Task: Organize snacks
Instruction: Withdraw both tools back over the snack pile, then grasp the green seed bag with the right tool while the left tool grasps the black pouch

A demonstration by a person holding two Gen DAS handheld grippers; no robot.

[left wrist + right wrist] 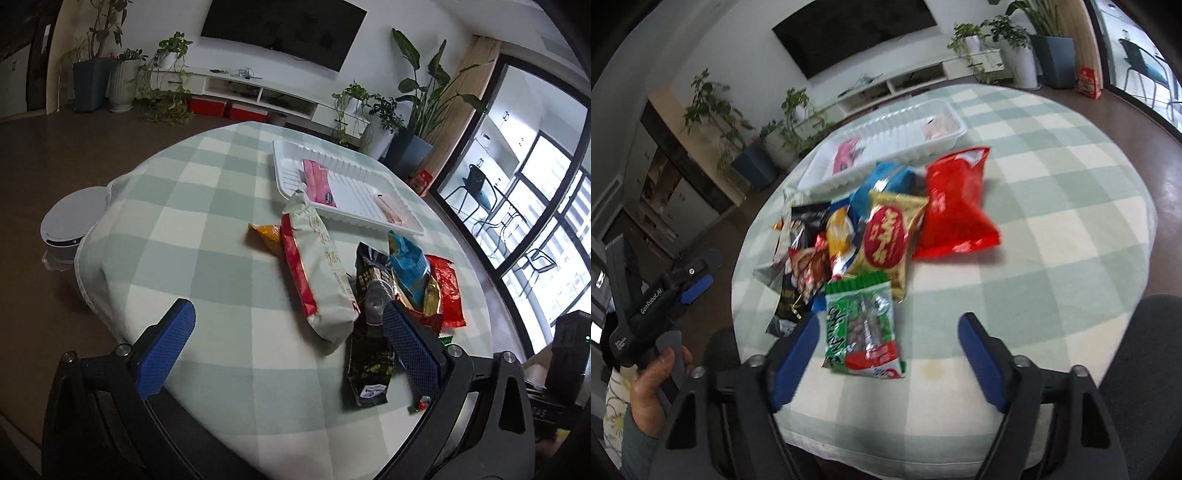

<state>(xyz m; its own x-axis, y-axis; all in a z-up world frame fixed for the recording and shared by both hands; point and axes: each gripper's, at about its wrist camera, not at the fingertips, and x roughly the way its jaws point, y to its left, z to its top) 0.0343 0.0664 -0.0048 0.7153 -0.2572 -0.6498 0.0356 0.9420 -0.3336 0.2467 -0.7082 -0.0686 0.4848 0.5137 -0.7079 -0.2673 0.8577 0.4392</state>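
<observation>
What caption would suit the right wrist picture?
Open right gripper over a green snack packet, snack pile and white tray beyond.

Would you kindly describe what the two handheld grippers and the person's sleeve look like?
Both the left gripper and right gripper have black frames, silver bolts and blue textured pads on their jaws. From the right wrist view, the left gripper's body carries white "GenRobot.AI" lettering. The sleeve below the hand is grey.

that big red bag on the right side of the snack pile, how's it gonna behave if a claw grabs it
The red bag looks puffed with air, so it is probably light for its size and will likely squash and crinkle under the pads. Its glossy film may be slippery, so a pinch on the flat crimped end seems safer. Contents may be fragile if it holds crisps; that cannot be seen.
</observation>
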